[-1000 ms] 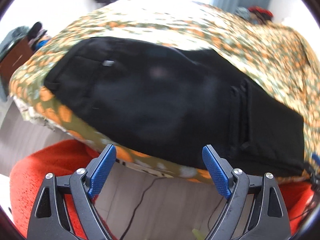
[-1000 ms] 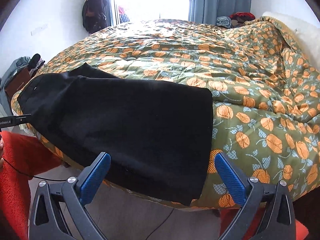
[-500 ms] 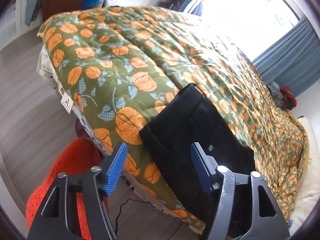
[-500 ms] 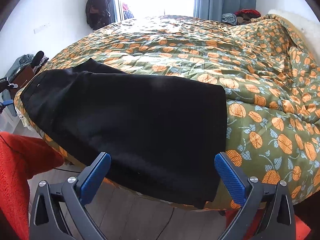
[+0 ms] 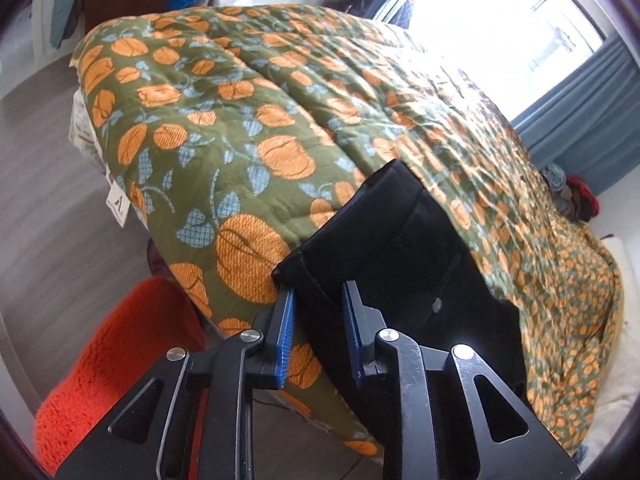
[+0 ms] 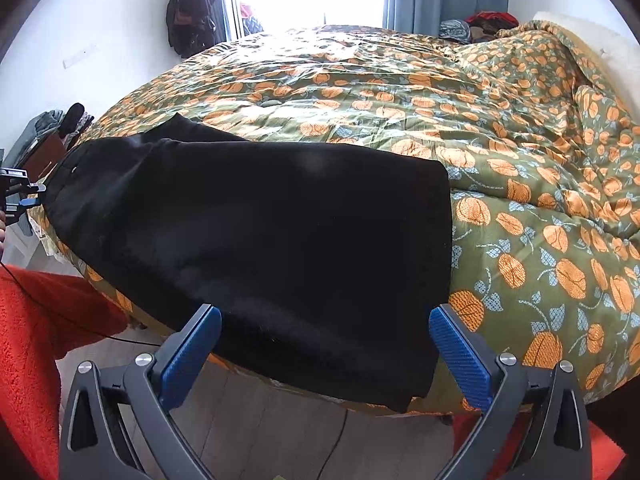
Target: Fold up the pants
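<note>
bare quilt (image 6: 520, 160) beyond pants (image 6: 260, 232)

The waistband end of the pants (image 5: 404, 264) is viewed closely from the bed's (image 5: 224, 128) corner; the hem end is viewed from the bedside. The pants are shared.

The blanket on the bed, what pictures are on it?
Orange pumpkins with blue leaves on the green blanket, clearest in the left wrist view.

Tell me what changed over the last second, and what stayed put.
The left gripper swung round to the waistband end of the black pants, moved in, and narrowed its jaws around the waistband corner; whether it already pinches the cloth is unclear. The right gripper stayed wide open at the pants' near edge. The pants themselves lie as before on the floral quilt.
</note>
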A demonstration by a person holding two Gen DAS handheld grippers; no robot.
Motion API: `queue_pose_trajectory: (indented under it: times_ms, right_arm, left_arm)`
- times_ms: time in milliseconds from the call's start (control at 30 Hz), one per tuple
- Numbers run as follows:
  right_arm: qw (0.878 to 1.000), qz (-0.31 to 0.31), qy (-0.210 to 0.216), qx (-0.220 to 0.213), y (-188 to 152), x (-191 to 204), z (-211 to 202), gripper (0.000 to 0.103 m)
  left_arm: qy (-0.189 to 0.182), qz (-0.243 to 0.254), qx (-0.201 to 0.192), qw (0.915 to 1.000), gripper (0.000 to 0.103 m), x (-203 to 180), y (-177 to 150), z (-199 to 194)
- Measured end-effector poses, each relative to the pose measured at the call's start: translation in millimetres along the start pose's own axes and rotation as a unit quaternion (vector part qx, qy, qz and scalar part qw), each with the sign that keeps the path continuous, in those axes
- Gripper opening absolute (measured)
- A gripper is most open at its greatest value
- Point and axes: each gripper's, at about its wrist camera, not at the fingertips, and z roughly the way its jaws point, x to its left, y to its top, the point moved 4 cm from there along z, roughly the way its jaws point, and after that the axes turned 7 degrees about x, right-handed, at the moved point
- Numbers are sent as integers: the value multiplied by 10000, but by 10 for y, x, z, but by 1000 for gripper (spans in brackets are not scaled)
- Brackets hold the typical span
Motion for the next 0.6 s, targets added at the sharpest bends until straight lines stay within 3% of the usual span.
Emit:
queue_pose_trajectory:
  times_ms: [67,200,267,333,367,500,600]
  right_arm:
    - [10000,2,7,10,-2,4,3,103]
    - [10000,12,32,63,1,6,37,103]
    - [9999,10,52,86,-4,12,46,103]
    - [9999,-16,64,93,-17,21,41,103]
    - [9999,-28,69,91,-20,24,38,103]
    - [9999,-8,83,121,-17,21,62,103]
    - [9998,37,100,153,-15,20,75,103]
  left_arm:
    - [-114,32,-60,9999,23,1,9,-71]
    - [61,-118,144,9998,23,145,10,81]
    - [-26,-268,176,9995,31,209,-1,102]
    - [-60,-432,132,9990,47,264,-15,73]
    - [-87,-488,111,9987,48,289,-24,68]
    - [-253,-404,215,9986,48,264,-65,147]
    - [-384,-182,239,9988,40,143,-73,213]
